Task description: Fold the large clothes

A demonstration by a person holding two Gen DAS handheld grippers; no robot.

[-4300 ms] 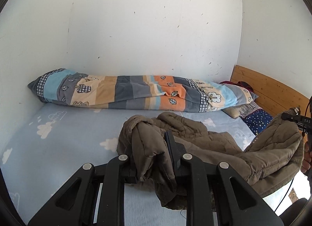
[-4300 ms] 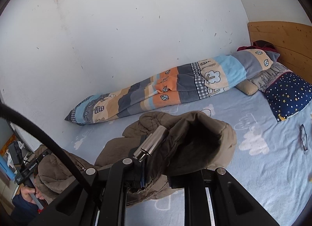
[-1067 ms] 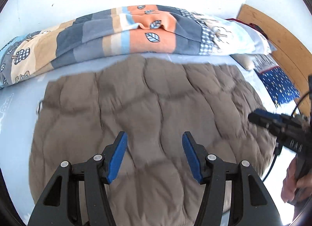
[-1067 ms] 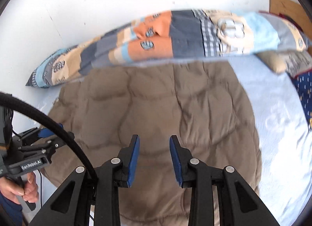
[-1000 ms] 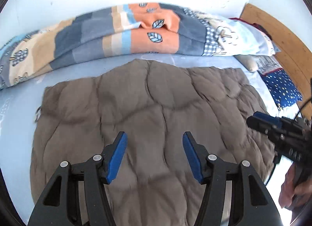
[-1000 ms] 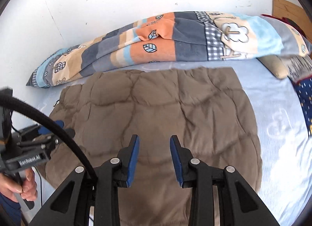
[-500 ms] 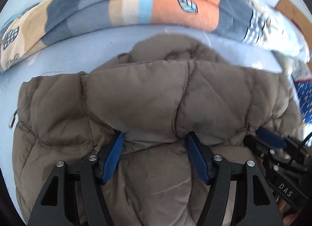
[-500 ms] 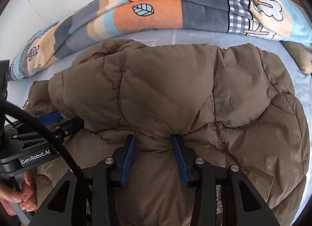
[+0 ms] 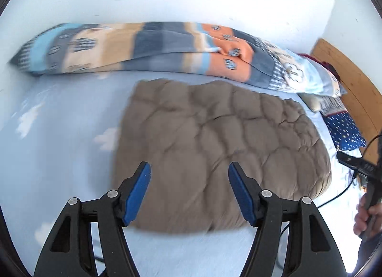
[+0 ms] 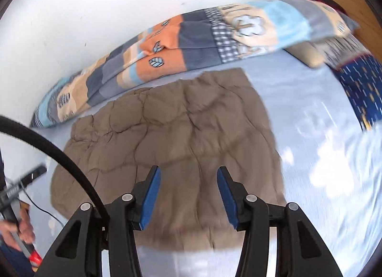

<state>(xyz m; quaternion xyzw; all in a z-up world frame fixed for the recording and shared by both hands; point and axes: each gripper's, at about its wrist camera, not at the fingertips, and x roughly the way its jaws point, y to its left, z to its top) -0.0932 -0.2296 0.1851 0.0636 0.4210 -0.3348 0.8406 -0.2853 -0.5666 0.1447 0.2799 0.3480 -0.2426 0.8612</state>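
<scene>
A brown quilted jacket (image 9: 214, 145) lies spread flat on the light blue sheet (image 9: 59, 145), its far edge near the rolled quilt. My left gripper (image 9: 189, 166) hangs open above the jacket's near left part, with nothing between its blue pads (image 9: 137, 191). In the right wrist view the jacket (image 10: 179, 133) fills the middle. My right gripper (image 10: 188, 169) hovers over its near edge with the jaws opening and nothing between them. Each gripper also shows at the edge of the other's view, held in a hand (image 9: 366, 215).
A rolled patchwork quilt (image 9: 155, 45) lies along the white wall behind the jacket. Pillows, one dark blue with stars (image 9: 346, 131), sit by the wooden headboard (image 9: 353, 81) on the right. A black cable (image 10: 59, 157) arcs across the right wrist view.
Half a second ago both grippers were down close on the puffed jacket. Both have since drawn back and up, the jacket lies flat, and the right jaws stand wider.
</scene>
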